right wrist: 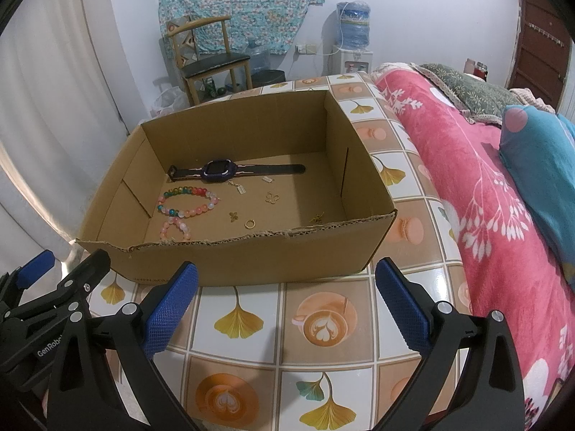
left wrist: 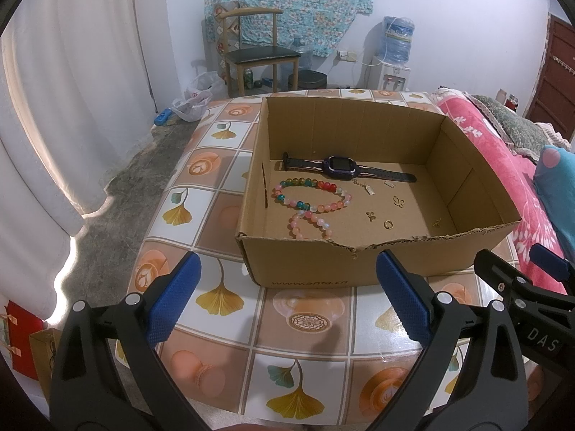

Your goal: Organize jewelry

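An open cardboard box (left wrist: 323, 265) (right wrist: 251, 255) stands on the patterned table. Inside lie a purple watch (left wrist: 337, 166) (right wrist: 220, 168), a multicoloured bead bracelet (left wrist: 312, 194) (right wrist: 188, 200), a pink bead bracelet (left wrist: 309, 224) (right wrist: 175, 229), a gold ring (left wrist: 388, 224) (right wrist: 250, 223) and several small gold charms (left wrist: 398, 201) (right wrist: 272, 198). My left gripper (left wrist: 287, 273) stands open in front of the box's near wall, empty. My right gripper (right wrist: 287, 276) is open too, just short of the same wall, holding nothing.
The table (left wrist: 309, 319) (right wrist: 323, 323) wears a tiled cloth with leaves and coffee cups. A pink blanket (right wrist: 485, 197) and blue pillow (right wrist: 539, 151) lie to the right. A chair (left wrist: 258, 54), a water dispenser (left wrist: 393, 57) and curtains (left wrist: 54, 125) stand behind.
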`<state>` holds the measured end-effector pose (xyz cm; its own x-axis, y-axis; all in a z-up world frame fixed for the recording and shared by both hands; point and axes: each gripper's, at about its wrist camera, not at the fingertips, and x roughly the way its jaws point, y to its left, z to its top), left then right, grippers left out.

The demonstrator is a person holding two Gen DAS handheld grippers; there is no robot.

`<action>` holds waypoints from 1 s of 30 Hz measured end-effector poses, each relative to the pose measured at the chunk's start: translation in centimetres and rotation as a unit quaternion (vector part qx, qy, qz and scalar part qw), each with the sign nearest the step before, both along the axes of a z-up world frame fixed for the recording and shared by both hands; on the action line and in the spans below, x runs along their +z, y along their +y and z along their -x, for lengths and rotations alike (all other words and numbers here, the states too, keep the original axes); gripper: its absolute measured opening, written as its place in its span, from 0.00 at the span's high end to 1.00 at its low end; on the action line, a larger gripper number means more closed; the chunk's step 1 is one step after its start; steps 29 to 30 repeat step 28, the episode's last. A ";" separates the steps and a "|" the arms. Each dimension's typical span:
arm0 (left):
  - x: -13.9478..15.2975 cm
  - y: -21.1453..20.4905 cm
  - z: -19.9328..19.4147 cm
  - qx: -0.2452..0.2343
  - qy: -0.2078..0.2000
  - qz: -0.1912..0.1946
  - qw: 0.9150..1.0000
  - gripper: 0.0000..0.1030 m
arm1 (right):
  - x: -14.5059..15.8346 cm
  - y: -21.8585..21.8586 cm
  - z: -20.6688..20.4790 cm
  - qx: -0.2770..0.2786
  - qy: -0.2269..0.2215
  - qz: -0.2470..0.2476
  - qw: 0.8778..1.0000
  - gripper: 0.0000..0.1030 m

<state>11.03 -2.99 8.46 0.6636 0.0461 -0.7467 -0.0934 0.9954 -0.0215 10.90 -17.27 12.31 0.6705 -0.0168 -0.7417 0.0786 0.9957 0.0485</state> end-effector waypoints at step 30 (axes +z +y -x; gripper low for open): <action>0.2 -0.1 0.0 0.001 -0.001 0.000 1.000 0.08 | 0.0 0.0 -0.1 0.004 0.001 0.000 1.000 0.07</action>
